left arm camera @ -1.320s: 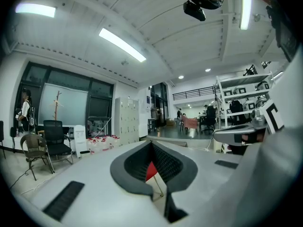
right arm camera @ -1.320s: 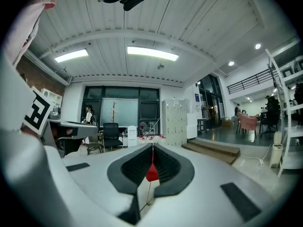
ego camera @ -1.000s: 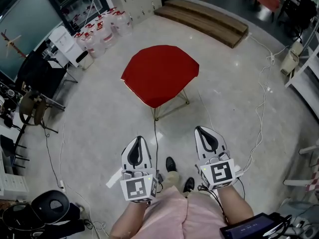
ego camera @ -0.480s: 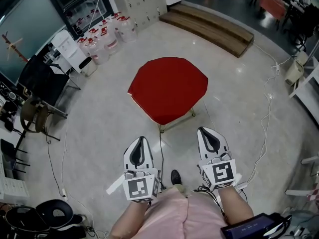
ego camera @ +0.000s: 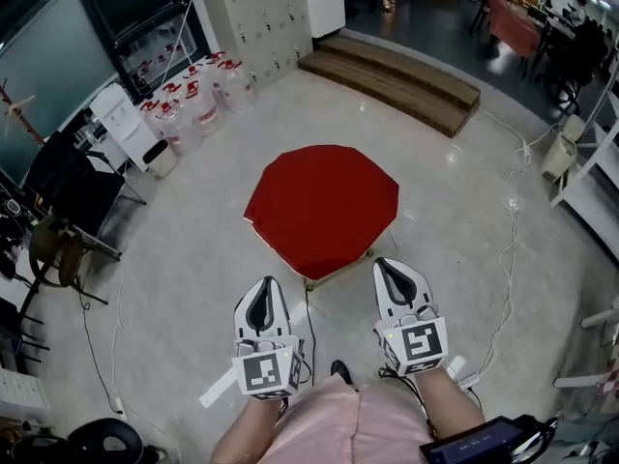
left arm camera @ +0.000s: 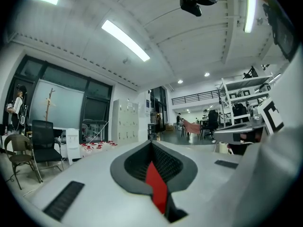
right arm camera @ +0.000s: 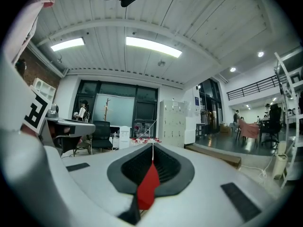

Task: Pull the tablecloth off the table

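Observation:
A red tablecloth (ego camera: pixel 322 206) covers a small table whose pale rim (ego camera: pixel 338 275) peeks out at the near edge. My left gripper (ego camera: pixel 263 286) hovers over the floor just short of the table's near-left side, jaws shut and empty. The right gripper (ego camera: pixel 386 264) is also shut and empty, its tip close beside the cloth's near-right edge. In the left gripper view, the left gripper (left arm camera: pixel 152 148) shows only a red sliver of the cloth (left arm camera: pixel 156 186) through the slit between its jaws. The right gripper (right arm camera: pixel 152 150) shows the same kind of red sliver (right arm camera: pixel 149 186).
Water jugs (ego camera: pixel 193 100) and a white dispenser (ego camera: pixel 121 114) stand at the back left near grey lockers (ego camera: pixel 256 8). A wooden step (ego camera: pixel 392 75) lies behind the table. Chairs (ego camera: pixel 68 249) are at the left, a white cable (ego camera: pixel 508 249) trails at the right, and my shoe (ego camera: pixel 338 368) is below.
The table has come nearer in the head view. Both gripper tips, earlier well short of it, now lie close to its near edge. The jaws stayed shut.

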